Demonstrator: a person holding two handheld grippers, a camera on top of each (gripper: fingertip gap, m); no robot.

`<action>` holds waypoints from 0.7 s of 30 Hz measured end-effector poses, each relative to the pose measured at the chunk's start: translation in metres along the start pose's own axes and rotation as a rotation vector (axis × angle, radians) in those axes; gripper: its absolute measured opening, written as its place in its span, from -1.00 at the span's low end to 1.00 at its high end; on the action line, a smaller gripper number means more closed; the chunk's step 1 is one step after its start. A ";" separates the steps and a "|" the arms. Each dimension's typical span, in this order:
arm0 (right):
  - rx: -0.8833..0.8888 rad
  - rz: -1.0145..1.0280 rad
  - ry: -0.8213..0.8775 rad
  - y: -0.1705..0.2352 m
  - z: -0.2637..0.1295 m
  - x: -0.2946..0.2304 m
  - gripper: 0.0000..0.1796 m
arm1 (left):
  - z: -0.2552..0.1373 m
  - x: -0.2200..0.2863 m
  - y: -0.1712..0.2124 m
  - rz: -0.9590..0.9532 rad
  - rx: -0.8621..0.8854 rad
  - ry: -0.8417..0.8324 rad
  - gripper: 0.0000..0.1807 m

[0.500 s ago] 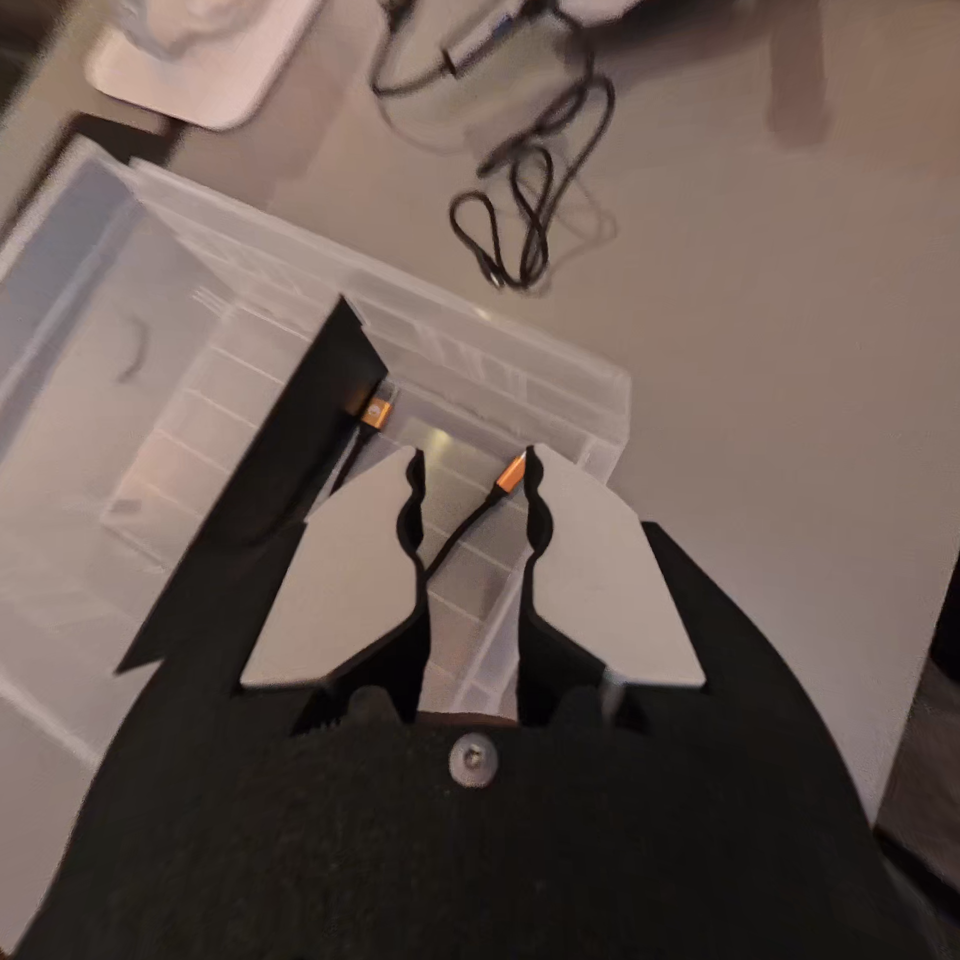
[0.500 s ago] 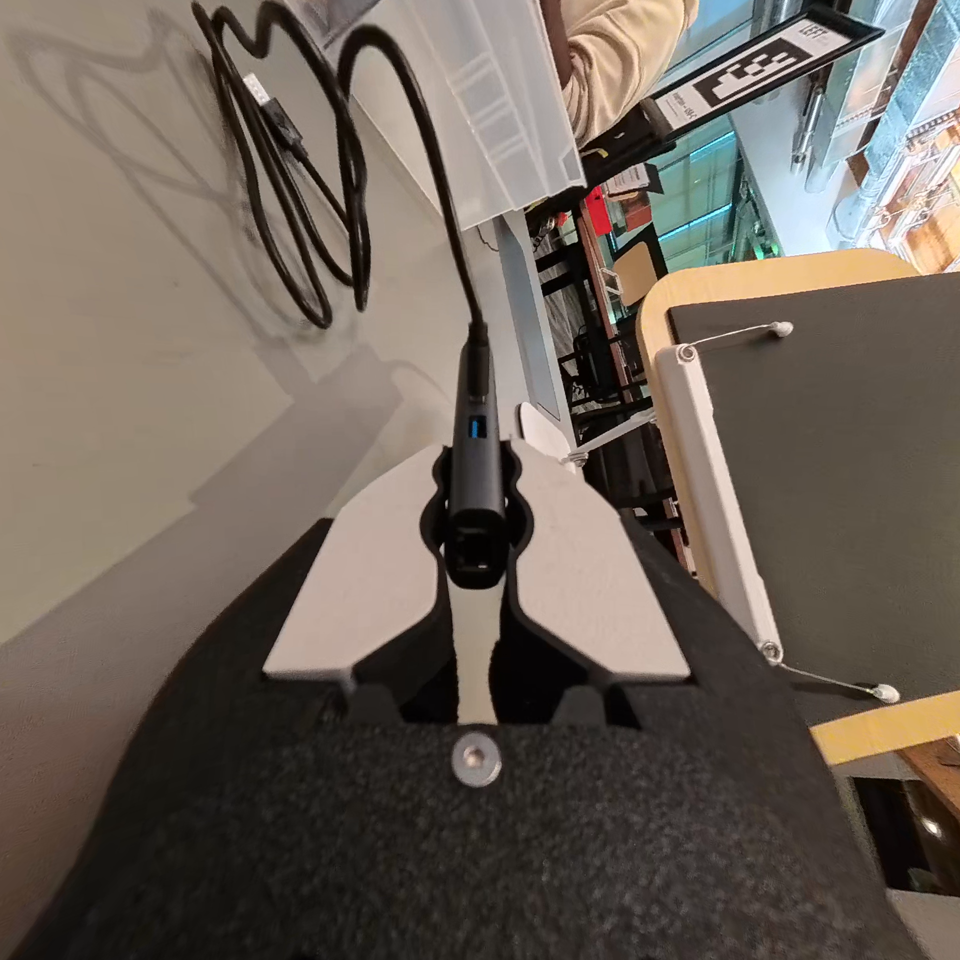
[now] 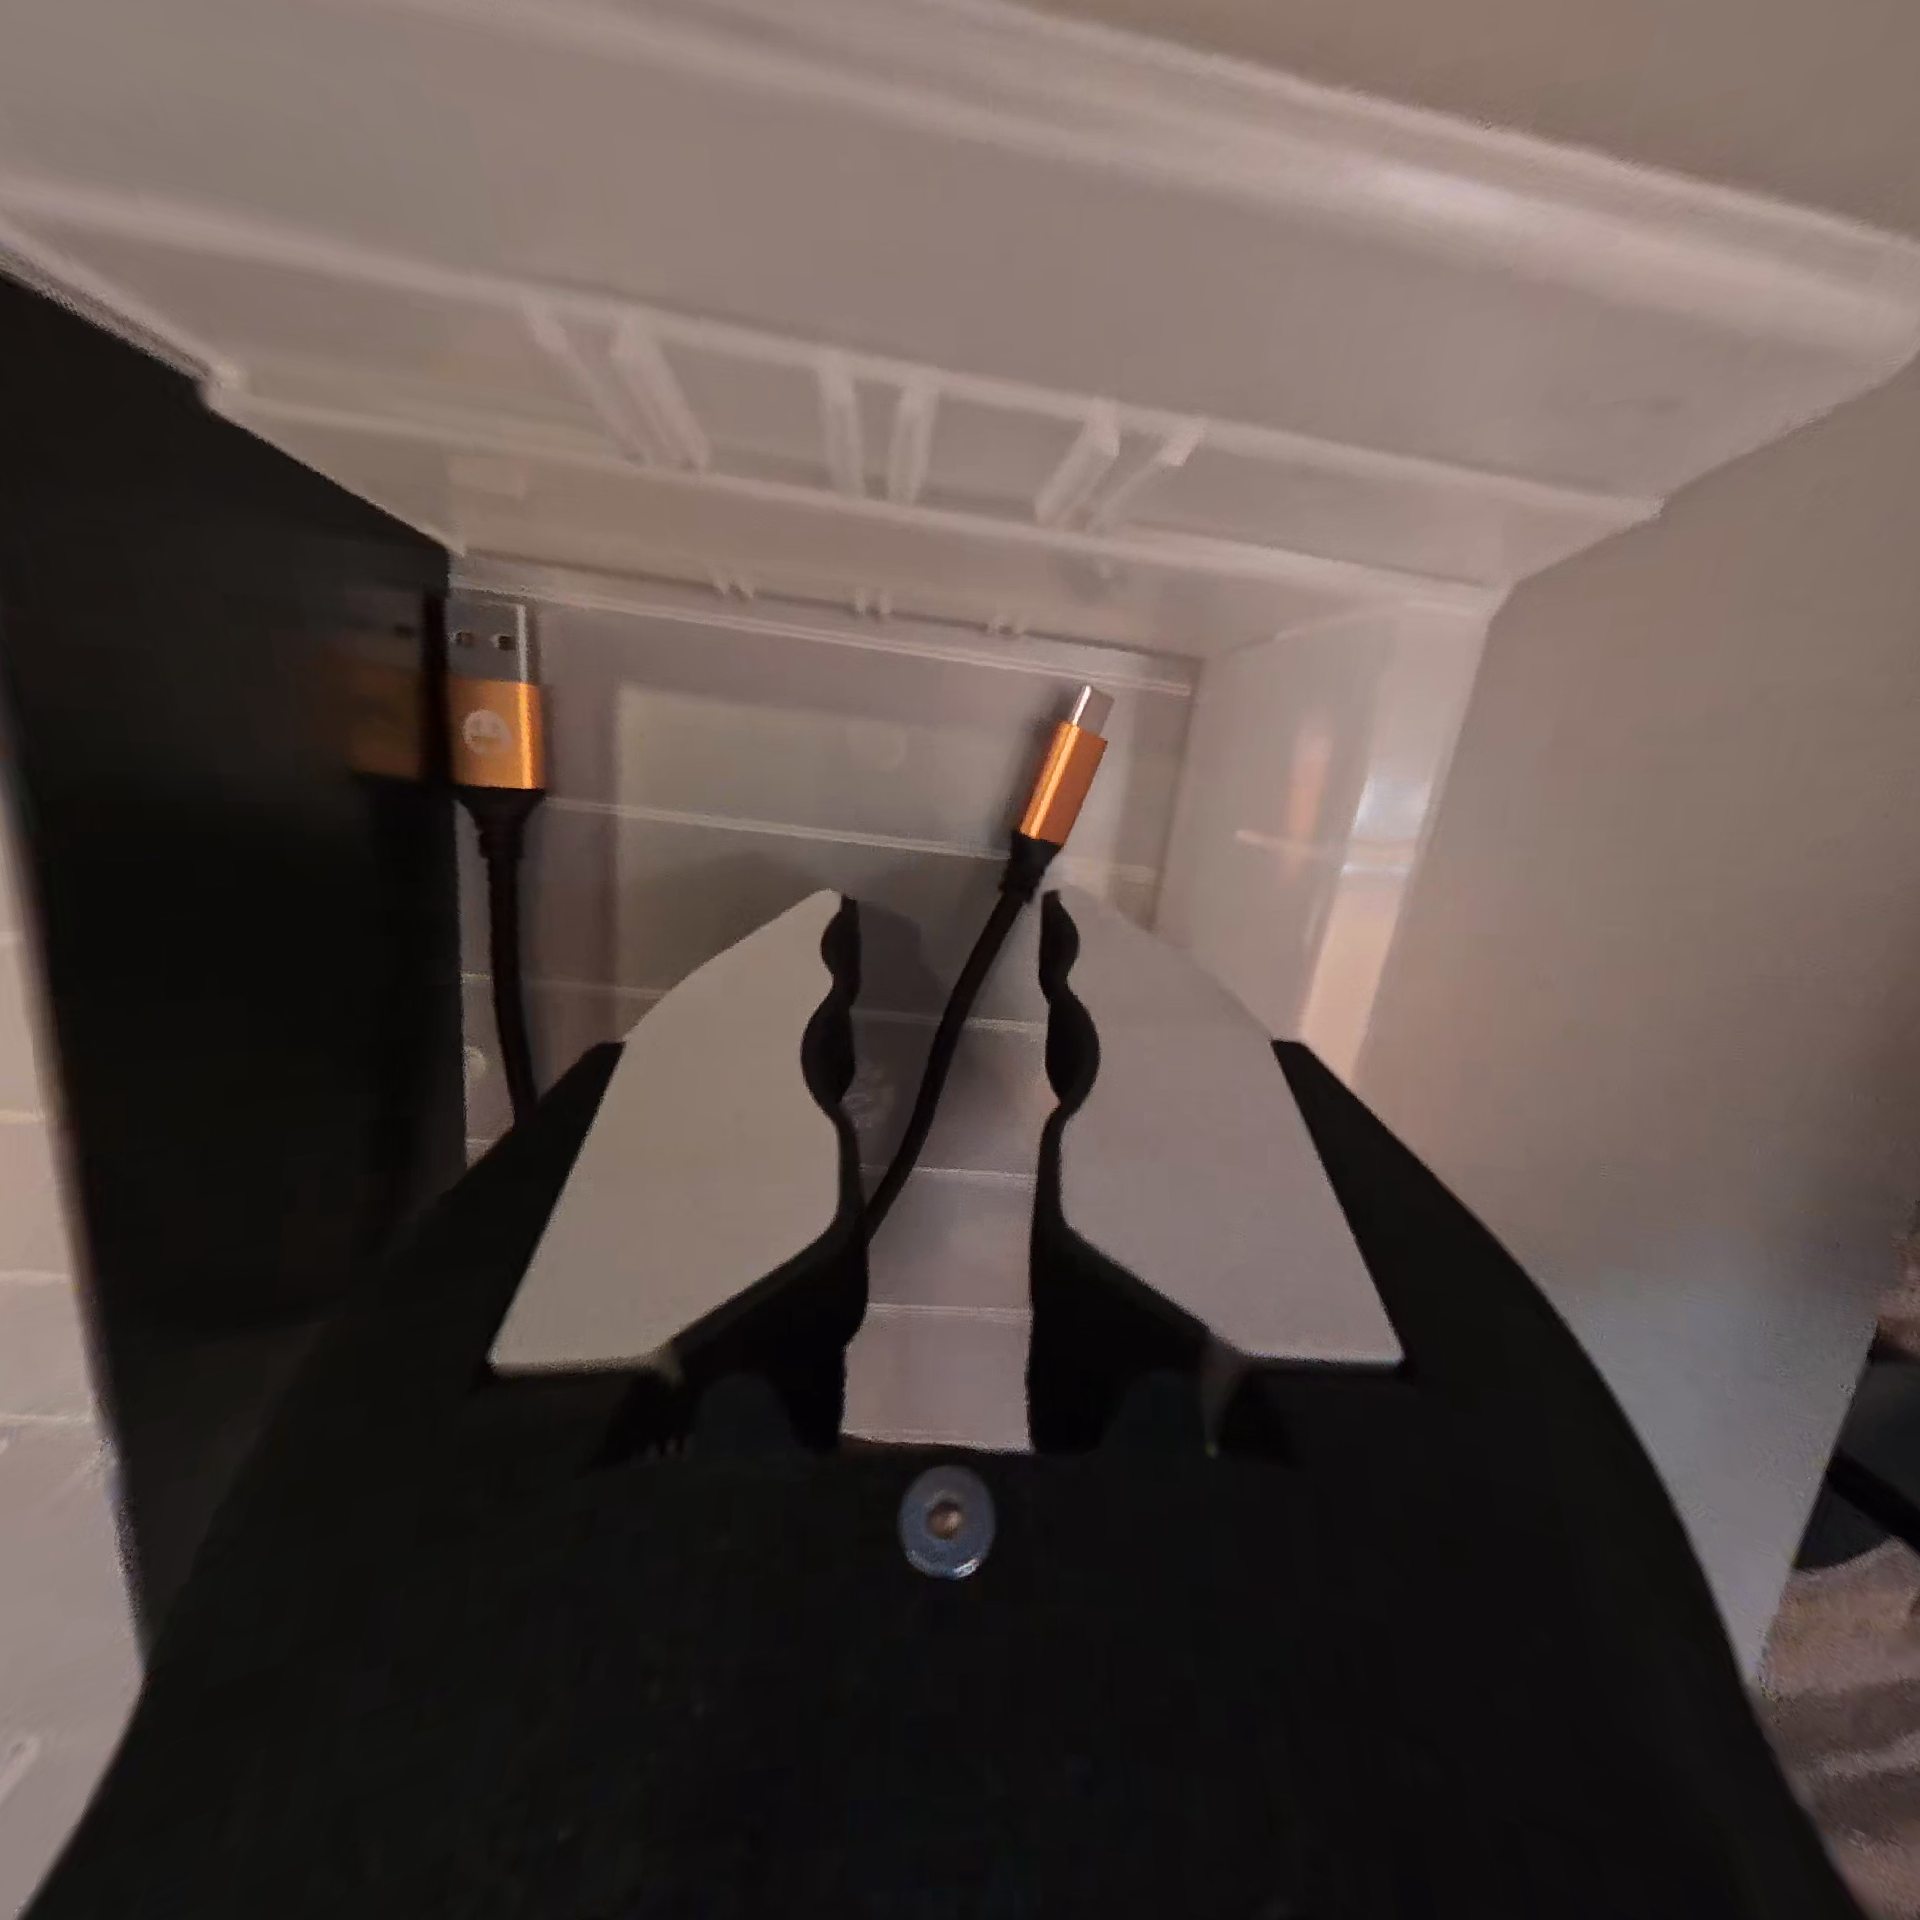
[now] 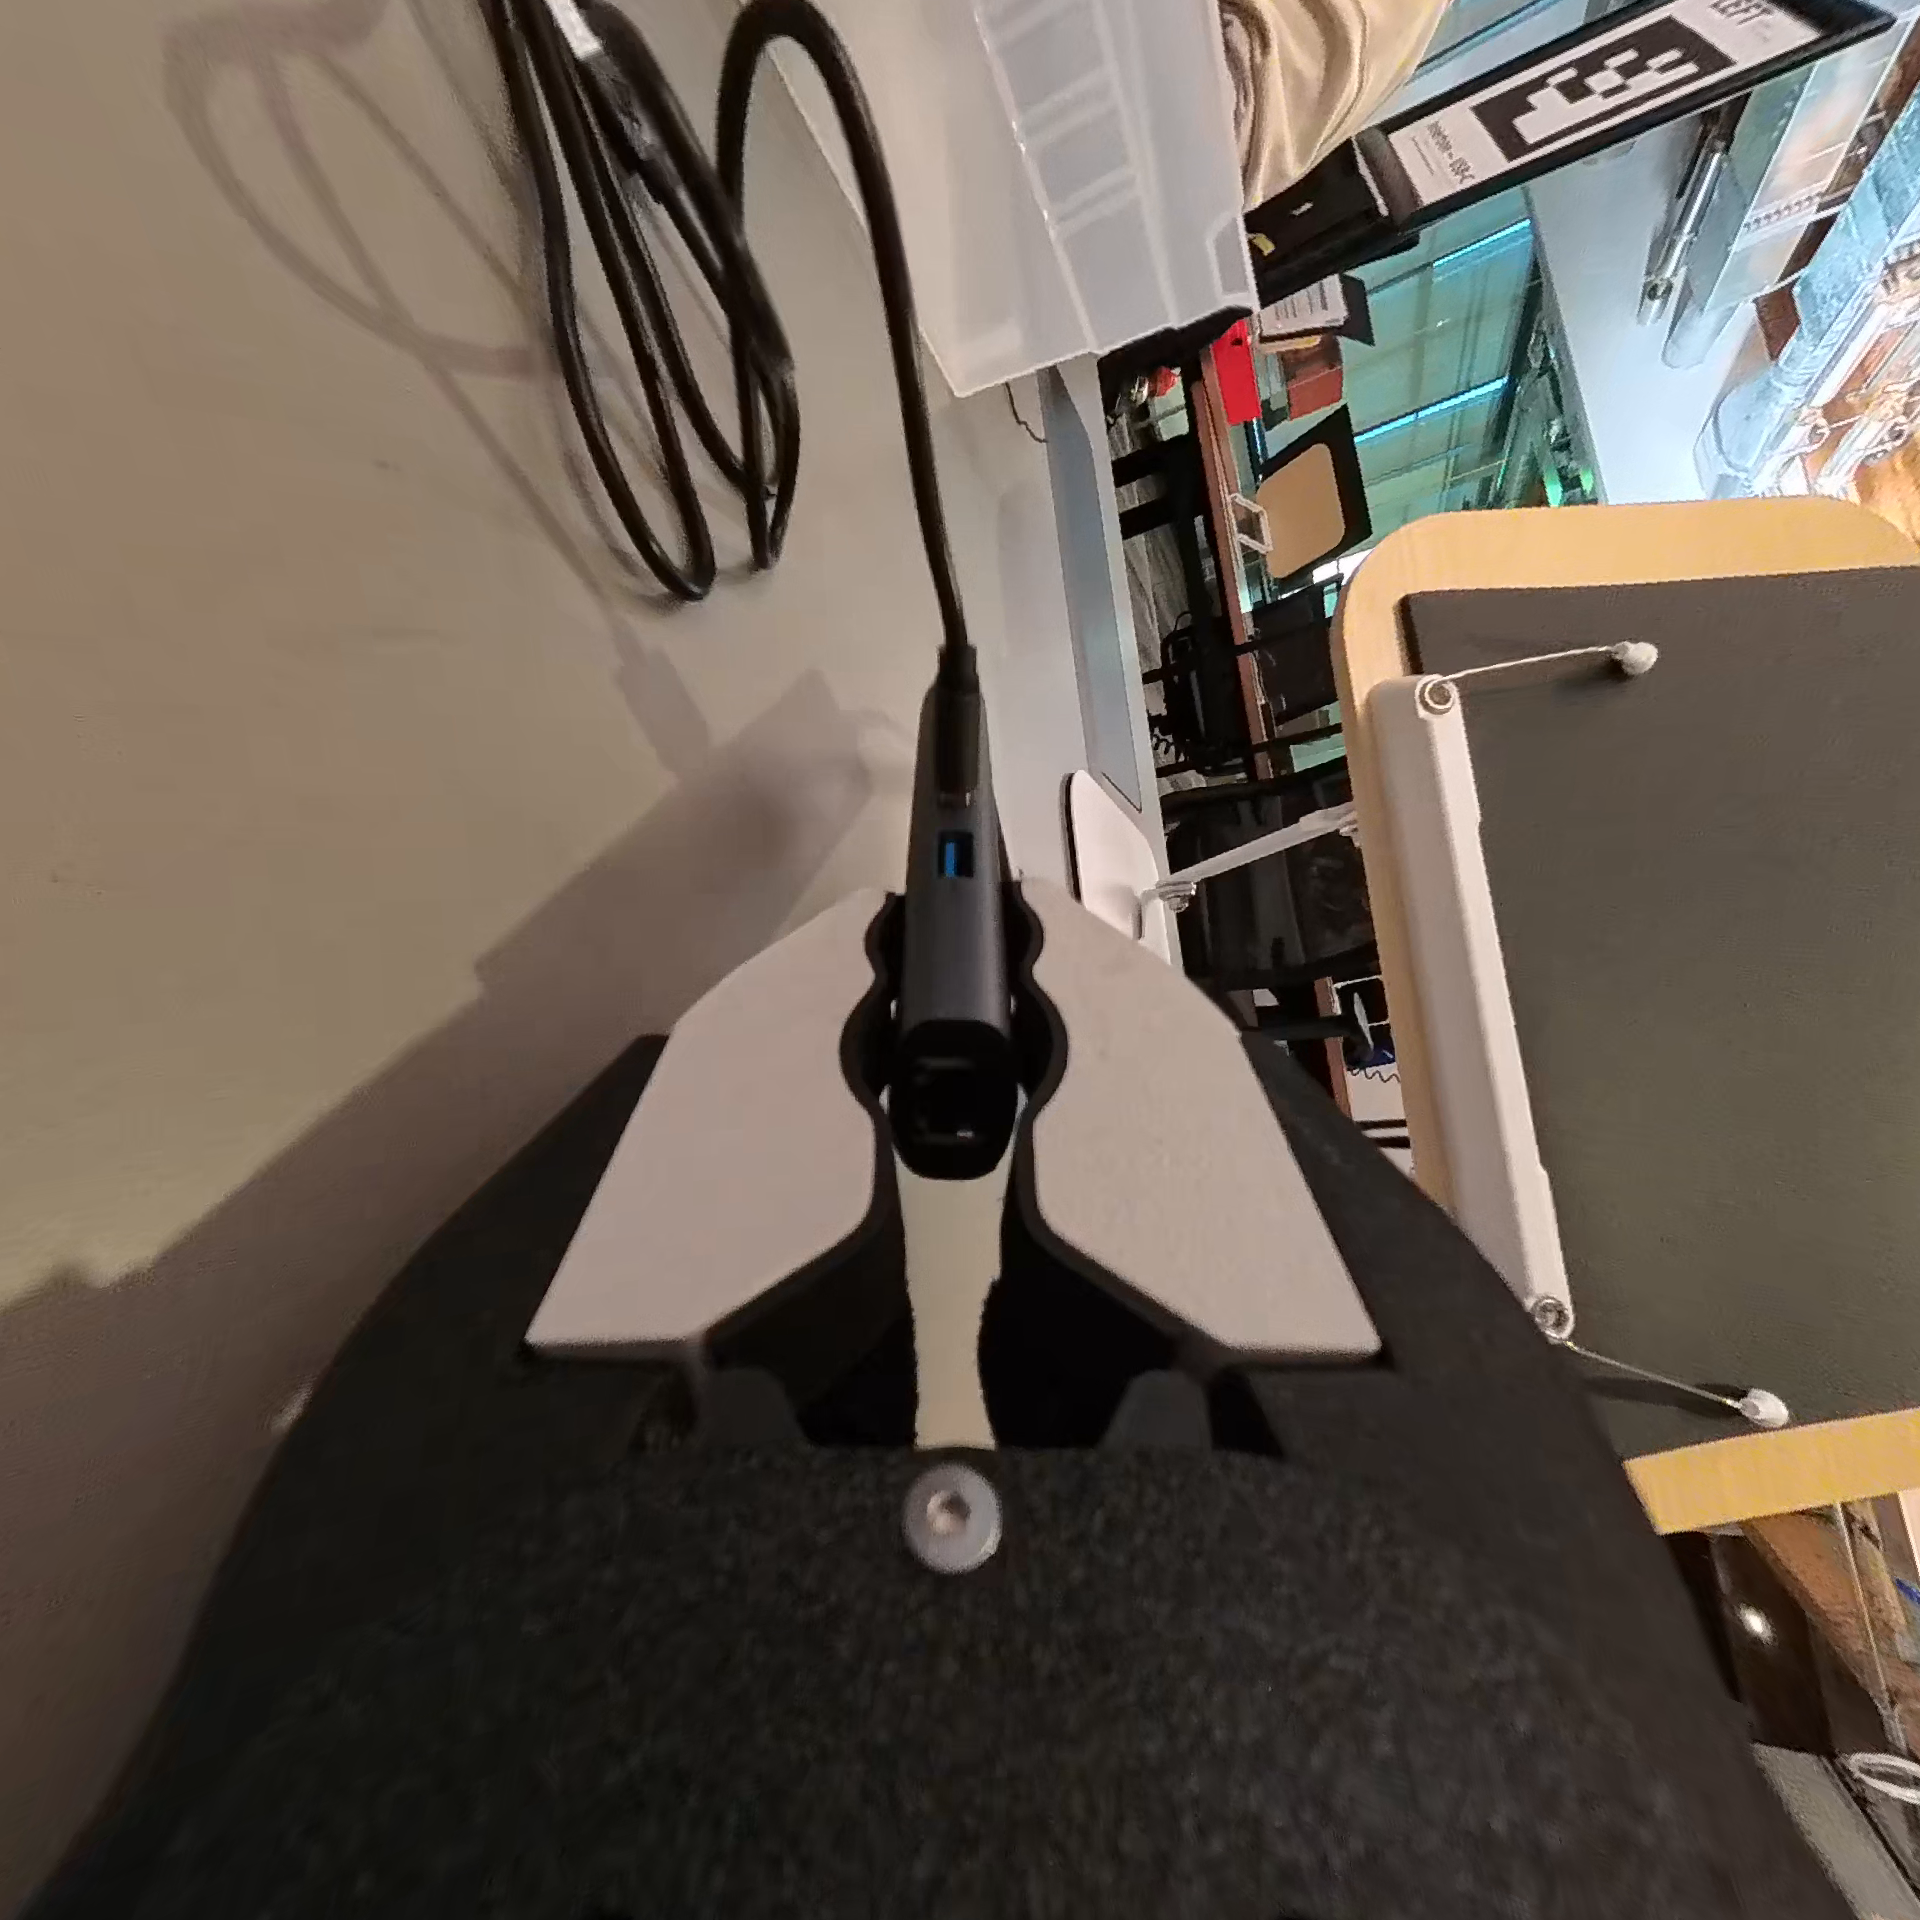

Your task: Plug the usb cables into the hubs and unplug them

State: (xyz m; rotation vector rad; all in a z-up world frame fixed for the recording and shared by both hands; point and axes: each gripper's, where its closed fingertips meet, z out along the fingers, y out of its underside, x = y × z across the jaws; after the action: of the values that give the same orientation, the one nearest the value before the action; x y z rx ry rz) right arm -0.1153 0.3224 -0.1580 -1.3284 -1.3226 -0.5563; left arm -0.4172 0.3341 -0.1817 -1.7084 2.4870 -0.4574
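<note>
In the left wrist view my left gripper (image 3: pixel 940 904) is open, low inside a clear plastic bin (image 3: pixel 935 260). A black cable (image 3: pixel 935 1049) with an orange USB-C plug (image 3: pixel 1062 774) runs loosely between the fingers and lies on the bin floor. Its orange USB-A plug (image 3: pixel 497 717) lies at the left, against a black panel (image 3: pixel 208 831). In the right wrist view my right gripper (image 4: pixel 956 894) is shut on a dark grey USB hub (image 4: pixel 954 977) with a blue port. The hub's black lead (image 4: pixel 894 312) arcs away over the table.
A coiled black cable (image 4: pixel 665 416) lies on the beige table (image 4: pixel 260 727). A clear bin (image 4: pixel 1101 187) stands near the table's far edge, with a person's beige sleeve (image 4: pixel 1309 83) behind it. A black board with a wooden rim (image 4: pixel 1662 987) stands at the right.
My left gripper has dropped into the bin and come close to the orange plugs, staying open. The right gripper still holds the hub and has barely moved.
</note>
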 end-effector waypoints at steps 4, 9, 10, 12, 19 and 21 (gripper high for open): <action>-0.009 0.006 -0.007 0.002 0.001 -0.001 -0.80 | 0.008 -0.002 0.002 0.067 -0.002 0.003 -0.67; -0.014 0.020 -0.010 0.003 0.002 0.000 -0.80 | 0.012 0.002 -0.007 0.169 0.114 -0.052 -0.87; -0.014 0.021 -0.007 0.003 0.002 0.001 -0.80 | 0.012 0.000 -0.007 0.136 0.096 -0.063 -0.91; -0.014 0.023 -0.010 0.003 0.002 0.001 -0.80 | 0.005 -0.008 -0.005 0.145 0.053 -0.153 -0.95; -0.010 0.018 -0.003 0.001 0.000 0.001 -0.81 | -0.116 0.005 -0.064 0.091 0.321 -0.394 -0.96; -0.004 0.023 0.001 0.001 0.000 0.002 -0.80 | -0.152 0.022 -0.088 0.097 0.392 -0.464 -0.96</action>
State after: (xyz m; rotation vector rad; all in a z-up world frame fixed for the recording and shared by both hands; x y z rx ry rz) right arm -0.1141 0.3234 -0.1560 -1.3447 -1.3042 -0.5437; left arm -0.3826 0.3144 -0.0089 -1.3496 1.9839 -0.4412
